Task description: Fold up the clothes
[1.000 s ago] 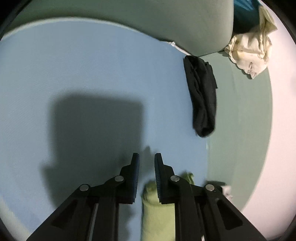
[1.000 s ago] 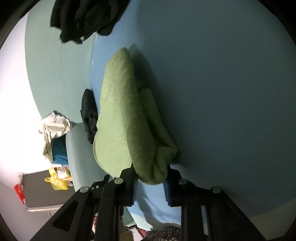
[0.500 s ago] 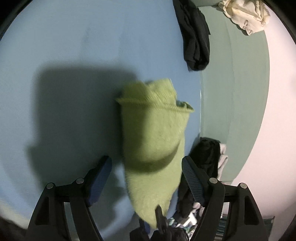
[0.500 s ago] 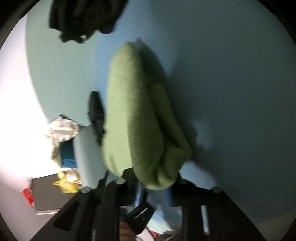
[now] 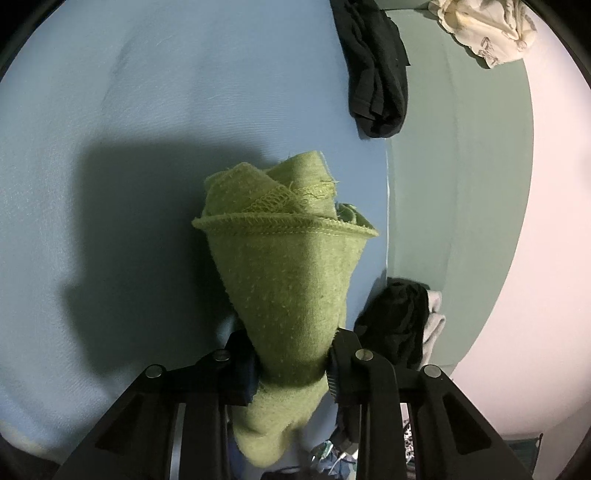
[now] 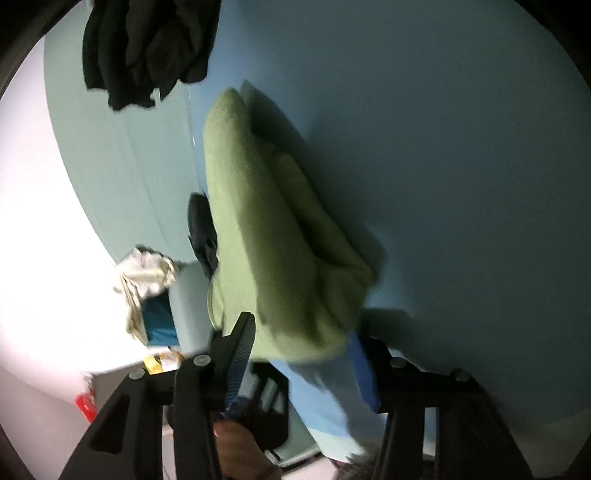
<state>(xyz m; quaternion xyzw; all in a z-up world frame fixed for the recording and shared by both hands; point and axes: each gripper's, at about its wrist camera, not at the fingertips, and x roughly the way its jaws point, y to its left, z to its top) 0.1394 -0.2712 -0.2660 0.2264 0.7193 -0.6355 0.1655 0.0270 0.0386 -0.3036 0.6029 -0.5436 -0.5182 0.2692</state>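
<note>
A folded green knit garment (image 5: 288, 280) lies on the light blue bed sheet (image 5: 147, 110). My left gripper (image 5: 291, 365) is shut on its near end, the cloth pinched between the two fingers and hanging below them. In the right wrist view the same green garment (image 6: 266, 229) stretches away from my right gripper (image 6: 303, 354), whose jaws stand wide apart around the bundle's near end without pinching it. The blue pads (image 6: 360, 365) show clear of the cloth.
A black garment (image 5: 376, 70) lies at the sheet's far right edge, another dark pile (image 5: 399, 325) with grey cloth at the near right. A cream garment (image 5: 484, 29) sits on the green bed frame (image 5: 461, 184). In the right wrist view a black pile (image 6: 144, 48) lies far left.
My left gripper swung over the green garment, opened wide, then closed on its near end. My right gripper, shut on the garment earlier, has opened and let go.
</note>
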